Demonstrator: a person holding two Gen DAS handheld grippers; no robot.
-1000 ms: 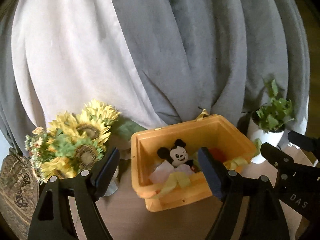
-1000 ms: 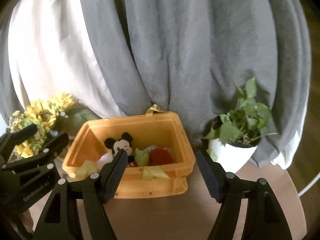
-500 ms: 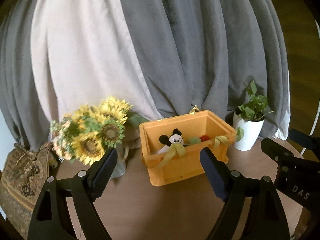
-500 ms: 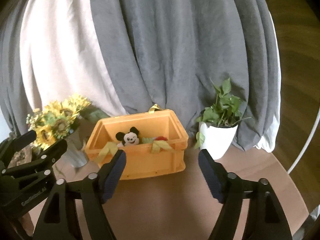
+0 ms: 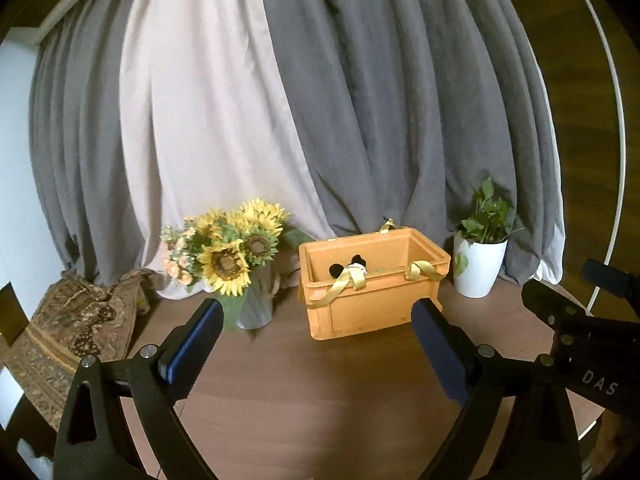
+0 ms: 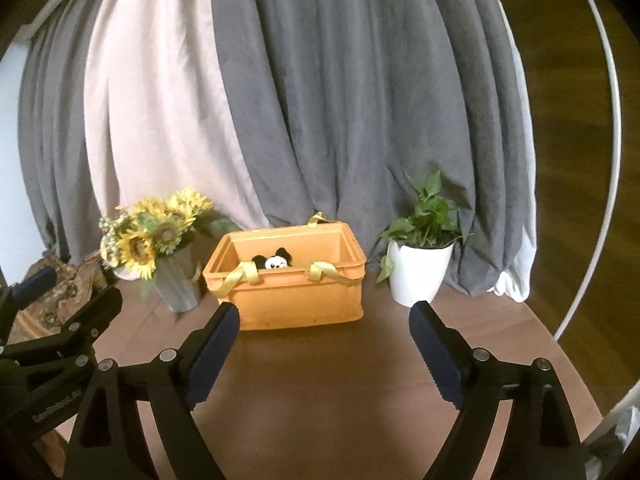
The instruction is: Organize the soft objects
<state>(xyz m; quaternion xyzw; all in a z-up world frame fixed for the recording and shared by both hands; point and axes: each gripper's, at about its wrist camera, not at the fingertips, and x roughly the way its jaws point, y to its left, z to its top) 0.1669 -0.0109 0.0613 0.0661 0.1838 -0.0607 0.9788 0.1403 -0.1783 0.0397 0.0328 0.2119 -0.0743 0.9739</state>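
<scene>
Soft toys sit in the orange crate (image 6: pixel 294 284) at mid-frame on the worktop (image 6: pixel 320 380), well beyond both empty hand-held grippers, left (image 5: pixel 316 344) and right (image 6: pixel 324 344), whose jaws have just been opening, likely after the drop-off; only a mouse plush (image 6: pixel 276 260) peeks out, the rest hidden.

A vase of sunflowers (image 6: pixel 156 236) and a white potted plant (image 6: pixel 420 268) stand on the brown surface (image 6: pixel 328 380) (grey and pale curtains (image 6: pixel 320 100) hang behind), well apart.
</scene>
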